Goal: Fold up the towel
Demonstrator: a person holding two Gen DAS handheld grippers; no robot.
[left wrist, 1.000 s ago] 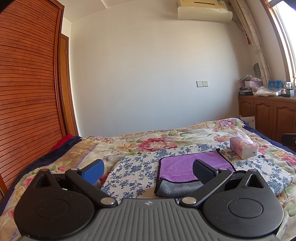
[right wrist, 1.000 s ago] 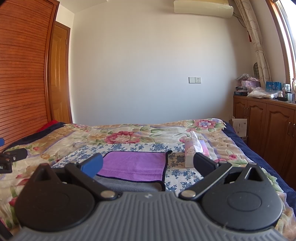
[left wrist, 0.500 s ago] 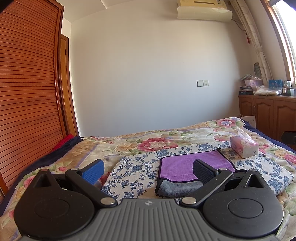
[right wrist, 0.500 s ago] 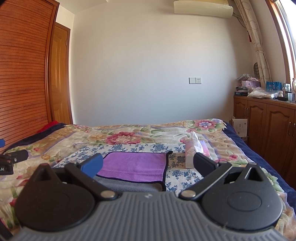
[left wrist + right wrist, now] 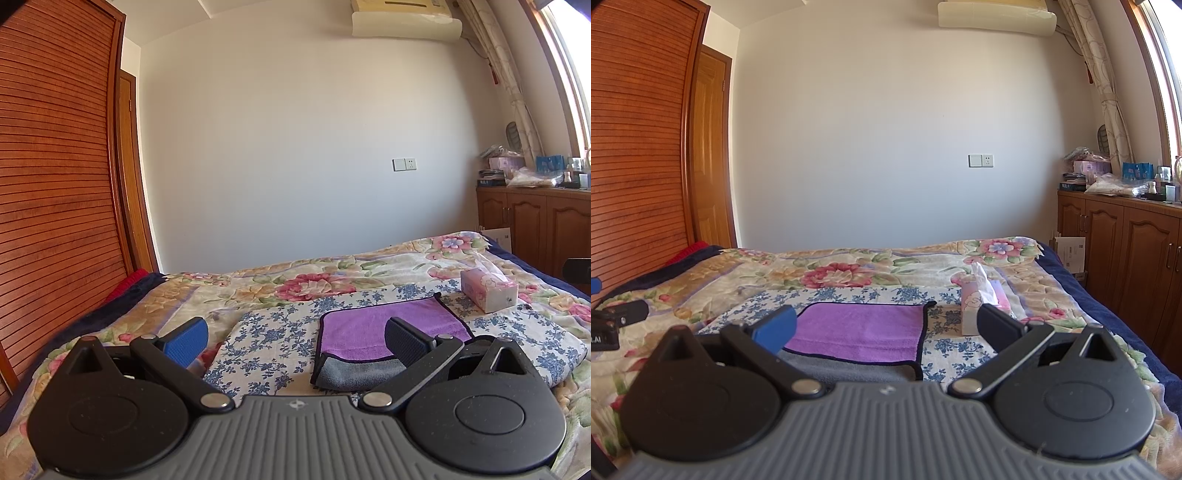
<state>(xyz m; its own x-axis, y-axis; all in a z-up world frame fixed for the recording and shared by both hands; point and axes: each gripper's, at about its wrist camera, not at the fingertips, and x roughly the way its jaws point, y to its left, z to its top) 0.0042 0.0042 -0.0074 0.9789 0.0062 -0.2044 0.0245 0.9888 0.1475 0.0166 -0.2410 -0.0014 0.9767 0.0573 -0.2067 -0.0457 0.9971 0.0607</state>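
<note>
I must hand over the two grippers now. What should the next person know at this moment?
Left gripper: open, holds nothing.
Right gripper: open, holds nothing.
The purple towel lies on the blue-flowered cloth on the bed, with its grey underside showing along the near edge. A tissue box stands just right of it.
Neither gripper touches the towel. Any remaining folding is left.

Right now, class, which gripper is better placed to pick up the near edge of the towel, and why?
Probably the right gripper. In its own view the towel lies straight ahead between its open fingers. In the left view the towel sits off to one side, behind one finger of the open left gripper.
</note>
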